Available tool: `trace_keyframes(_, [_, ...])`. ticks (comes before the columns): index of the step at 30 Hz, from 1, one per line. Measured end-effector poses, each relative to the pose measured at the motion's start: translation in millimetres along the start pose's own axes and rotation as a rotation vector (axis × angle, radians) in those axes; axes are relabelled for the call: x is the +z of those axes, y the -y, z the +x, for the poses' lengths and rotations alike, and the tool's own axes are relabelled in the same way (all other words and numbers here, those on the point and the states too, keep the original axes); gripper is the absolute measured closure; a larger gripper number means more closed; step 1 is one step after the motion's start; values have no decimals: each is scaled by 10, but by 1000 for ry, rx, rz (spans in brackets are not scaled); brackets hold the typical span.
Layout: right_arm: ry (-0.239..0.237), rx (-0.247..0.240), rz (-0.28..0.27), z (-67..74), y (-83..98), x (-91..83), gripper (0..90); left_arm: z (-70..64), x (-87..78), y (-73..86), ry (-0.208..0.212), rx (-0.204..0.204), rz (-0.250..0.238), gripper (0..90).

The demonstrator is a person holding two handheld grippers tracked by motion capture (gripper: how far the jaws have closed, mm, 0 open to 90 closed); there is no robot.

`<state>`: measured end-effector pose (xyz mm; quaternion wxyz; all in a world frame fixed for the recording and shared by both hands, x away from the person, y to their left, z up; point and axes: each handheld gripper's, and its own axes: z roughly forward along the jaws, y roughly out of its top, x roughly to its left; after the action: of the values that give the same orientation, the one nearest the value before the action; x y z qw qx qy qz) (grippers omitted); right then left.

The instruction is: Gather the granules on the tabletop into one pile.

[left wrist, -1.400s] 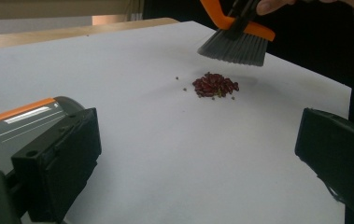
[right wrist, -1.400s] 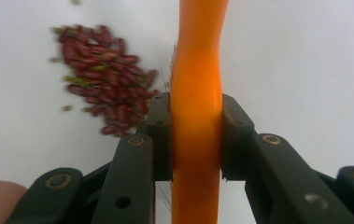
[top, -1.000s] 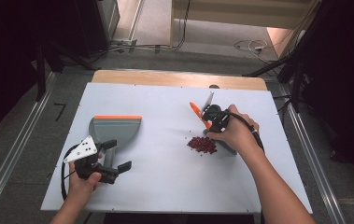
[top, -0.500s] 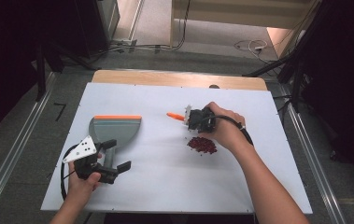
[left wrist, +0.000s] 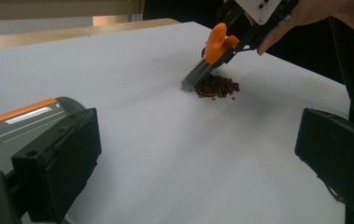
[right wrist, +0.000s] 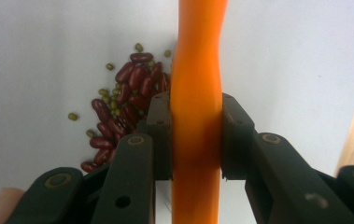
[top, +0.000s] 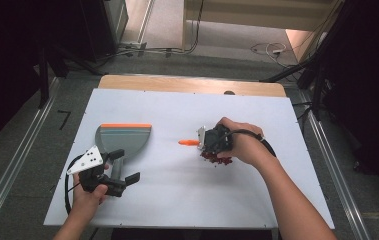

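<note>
From the high view we see our right gripper held over the pile of beans near the middle of the white table, an orange-handled brush pinched in it with the handle end pointing toward the dustpan, which lies flat well to the left of the pile; our left gripper sits near the front edge just below the dustpan's handle, close enough, we judge, to take it once sweeping starts; whether it grips that handle we cannot tell from here. In the left gripper view its two black jaws stand spread wide with only bare table between them, the dustpan beside the left jaw; farther off the brush is tilted with its grey bristles touching the table at the near edge of the beans, a placement that we think suits pushing them toward the pan. In the right gripper view the jaws are pressed on the orange handle from both sides, holding it lengthwise up the picture for a firm, steerable grip; the red beans, with small green ones scattered among them, lie just left of the handle.
</note>
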<state>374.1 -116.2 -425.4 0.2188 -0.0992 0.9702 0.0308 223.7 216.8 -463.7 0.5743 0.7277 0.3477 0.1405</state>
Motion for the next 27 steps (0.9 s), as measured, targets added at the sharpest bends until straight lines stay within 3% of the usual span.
trace_keyframes(6, [38, 36, -33, -18, 29, -100, 686, -6, 3, 4, 1, -2, 0, 14])
trace_keyframes(10, [62, 137, -72, -13, 82, -202, 686, 3, 1, 6, 0, -5, 1, 14])
trace_keyframes(12, [36, 211, -74, -5, 121, -258, 686, 5, -1, 5, 0, -4, -1, 14])
trace_keyframes(15, [47, 298, -106, 5, 226, -354, 686, 5, -6, 3, -1, -3, -3, 14])
trace_keyframes(18, [57, 364, -143, 19, 362, -443, 686, 6, -6, 3, -3, -5, -5, 14])
trace_keyframes(19, [51, 416, -151, 35, 415, -478, 686, 5, -5, 2, -3, -5, -5, 14])
trace_keyframes(21, [62, 463, -176, 62, 507, -522, 687, 2, -4, 2, -5, -3, -4, 14])
trace_keyframes(27, [40, 623, -270, 158, 805, -618, 687, 8, -6, 3, -6, -2, -7, 13])
